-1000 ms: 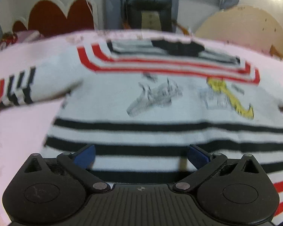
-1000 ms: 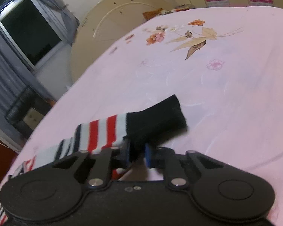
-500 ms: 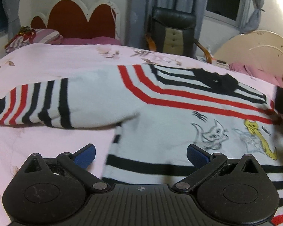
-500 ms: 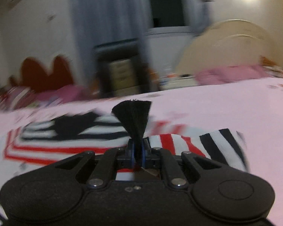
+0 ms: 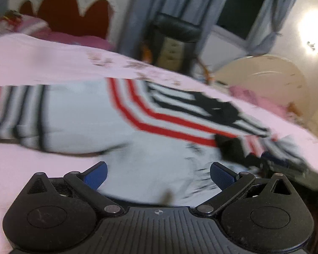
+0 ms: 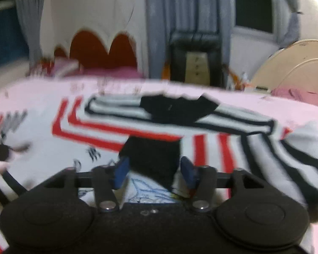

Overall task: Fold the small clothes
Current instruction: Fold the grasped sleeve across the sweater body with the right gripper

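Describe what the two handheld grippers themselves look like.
Both are matte black plastic. The left gripper has blue-padded fingers, silver pivot rivets, two round lobes and a ribbed centre with a small crosshair mark. The right gripper matches, with a finely textured centre. No cables or sleeves show.

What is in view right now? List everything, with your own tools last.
sweater: one, white with red and black stripes, spread flat on the bed
sleeve cuff: one, black, folded onto the sweater's chest
bed sheet: one, pink, under the sweater
headboard: one, red, at the far end
chair: one, black, by the curtains
curtains: grey, on the wall
left tool: one, black, open
right tool: one, black, open over the cuff
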Tool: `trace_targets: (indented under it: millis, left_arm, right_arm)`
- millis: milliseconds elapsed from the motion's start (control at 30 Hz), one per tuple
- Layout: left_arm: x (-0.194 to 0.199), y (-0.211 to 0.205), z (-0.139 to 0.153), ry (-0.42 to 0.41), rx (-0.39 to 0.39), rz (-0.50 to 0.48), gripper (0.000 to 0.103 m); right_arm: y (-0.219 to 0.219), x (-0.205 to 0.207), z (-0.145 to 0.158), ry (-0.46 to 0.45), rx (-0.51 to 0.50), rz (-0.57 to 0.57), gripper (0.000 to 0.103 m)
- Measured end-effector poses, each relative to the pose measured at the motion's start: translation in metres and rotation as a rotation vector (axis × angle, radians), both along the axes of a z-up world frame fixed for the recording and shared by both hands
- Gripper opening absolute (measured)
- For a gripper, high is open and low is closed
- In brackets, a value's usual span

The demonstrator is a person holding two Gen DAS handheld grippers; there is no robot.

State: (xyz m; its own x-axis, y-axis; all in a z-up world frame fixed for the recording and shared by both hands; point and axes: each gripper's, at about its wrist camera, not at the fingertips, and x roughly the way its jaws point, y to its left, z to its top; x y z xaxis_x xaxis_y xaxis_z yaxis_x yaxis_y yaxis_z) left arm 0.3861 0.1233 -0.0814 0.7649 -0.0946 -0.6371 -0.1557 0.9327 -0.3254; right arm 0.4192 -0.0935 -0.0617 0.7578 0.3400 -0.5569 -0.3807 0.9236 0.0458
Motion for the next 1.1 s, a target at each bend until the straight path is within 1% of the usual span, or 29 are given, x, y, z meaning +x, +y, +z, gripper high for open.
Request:
trace_targets:
  millis: [67, 133, 167, 200, 233, 267, 300, 333, 367, 400, 433, 467, 500, 567, 600, 667, 833, 933, 967, 1033, 1067, 1100]
  left_arm:
    - [0.017, -0.013, -0.005, -0.016, -0.104, -0.058, 0.103]
    - [0.039, -0.031, -0.014, -0.015, -0.215, -0.117, 0.102]
    - [0.050, -0.039, -0.019, -0.012, -0.255, -0.144, 0.102]
    - [0.061, -0.049, -0.023, -0.005, -0.273, -0.167, 0.102]
    - [0.075, -0.059, -0.027, 0.007, -0.270, -0.183, 0.102]
    - [0.087, -0.067, -0.031, 0.022, -0.275, -0.197, 0.088]
    - [0.099, -0.074, -0.036, 0.049, -0.282, -0.212, 0.068]
    - [0.112, -0.083, -0.042, 0.087, -0.285, -0.223, 0.058]
    - [0.125, -0.092, -0.048, 0.121, -0.264, -0.228, 0.040]
    - [0.131, -0.098, -0.049, 0.120, -0.222, -0.231, 0.015]
    - [0.138, -0.104, -0.049, 0.122, -0.178, -0.240, 0.006]
    - [0.144, -0.104, -0.047, 0.124, -0.179, -0.247, 0.006]
    - [0.146, -0.102, -0.041, 0.106, -0.175, -0.248, 0.006]
    - [0.145, -0.093, -0.029, 0.050, -0.125, -0.247, 0.006]
    - [0.145, -0.084, -0.024, 0.041, -0.111, -0.239, 0.006]
    - [0.145, -0.067, -0.017, 0.033, -0.087, -0.216, 0.006]
    - [0.141, -0.046, -0.026, 0.067, -0.065, -0.214, 0.006]
    - [0.140, -0.045, -0.037, 0.063, -0.069, -0.210, 0.006]
    - [0.140, -0.044, -0.039, 0.062, -0.071, -0.209, 0.006]
    - [0.138, -0.042, -0.040, 0.062, -0.069, -0.210, 0.006]
    - [0.139, -0.042, -0.040, 0.063, -0.063, -0.212, 0.006]
    - [0.138, -0.043, -0.041, 0.067, -0.051, -0.217, 0.006]
  right_arm:
    - [-0.021, -0.014, 0.007, 0.015, 0.031, -0.046, 0.052]
    - [-0.048, -0.032, 0.014, 0.024, 0.068, -0.105, 0.052]
    - [-0.058, -0.037, 0.014, 0.030, 0.078, -0.139, 0.052]
    - [-0.069, -0.042, 0.015, 0.038, 0.088, -0.173, 0.052]
    - [-0.078, -0.044, 0.016, 0.048, 0.100, -0.205, 0.052]
    - [-0.087, -0.047, 0.016, 0.053, 0.112, -0.229, 0.052]
    - [-0.097, -0.051, 0.017, 0.059, 0.126, -0.259, 0.052]
    - [-0.101, -0.050, 0.015, 0.067, 0.144, -0.281, 0.052]
    - [-0.110, -0.052, 0.014, 0.080, 0.176, -0.306, 0.052]
    - [-0.119, -0.053, 0.012, 0.097, 0.220, -0.336, 0.052]
    - [-0.128, -0.053, 0.009, 0.114, 0.269, -0.368, 0.052]
    - [-0.136, -0.052, 0.007, 0.128, 0.317, -0.395, 0.053]
    - [-0.145, -0.052, 0.005, 0.143, 0.371, -0.418, 0.055]
    - [-0.162, -0.052, -0.001, 0.172, 0.492, -0.445, 0.058]
    - [-0.169, -0.050, -0.004, 0.187, 0.560, -0.460, 0.061]
    - [-0.181, -0.046, -0.013, 0.212, 0.683, -0.486, 0.062]
    - [-0.193, -0.027, -0.035, 0.267, 0.873, -0.528, 0.062]
    - [-0.199, -0.014, -0.048, 0.305, 0.944, -0.561, 0.057]
    - [-0.201, -0.011, -0.051, 0.311, 0.957, -0.574, 0.055]
    - [-0.205, -0.006, -0.056, 0.322, 0.953, -0.602, 0.038]
    - [-0.205, -0.002, -0.058, 0.330, 0.923, -0.620, 0.015]
    - [-0.205, 0.001, -0.059, 0.344, 0.872, -0.641, 0.008]
